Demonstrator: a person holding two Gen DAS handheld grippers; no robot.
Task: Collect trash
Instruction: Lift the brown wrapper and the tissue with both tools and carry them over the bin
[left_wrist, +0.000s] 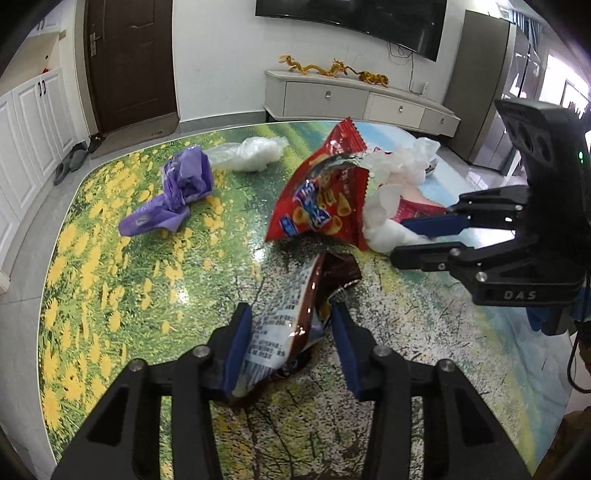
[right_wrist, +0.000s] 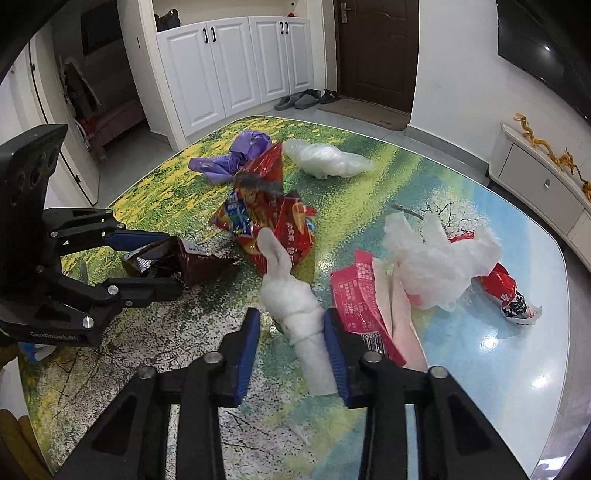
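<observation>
A brown snack wrapper (left_wrist: 295, 314) lies between the fingers of my left gripper (left_wrist: 291, 317), whose jaws stand wide around it without closing; it also shows in the right wrist view (right_wrist: 177, 258). A white twisted tissue (right_wrist: 299, 314) lies between the fingers of my right gripper (right_wrist: 291, 325), jaws open around it. A red chip bag (left_wrist: 325, 199) stands crumpled mid-table. A purple bag (left_wrist: 177, 192), a clear plastic bag (left_wrist: 251, 153), white crumpled paper (right_wrist: 443, 254), a pink wrapper (right_wrist: 362, 299) and a red wrapper (right_wrist: 509, 291) lie around.
The table (left_wrist: 110, 280) has a glossy flower-print top. A white TV cabinet (left_wrist: 351, 99) stands beyond its far edge. White cupboards (right_wrist: 236, 62), a brown door (right_wrist: 373, 48) and slippers (right_wrist: 295, 101) are across the floor.
</observation>
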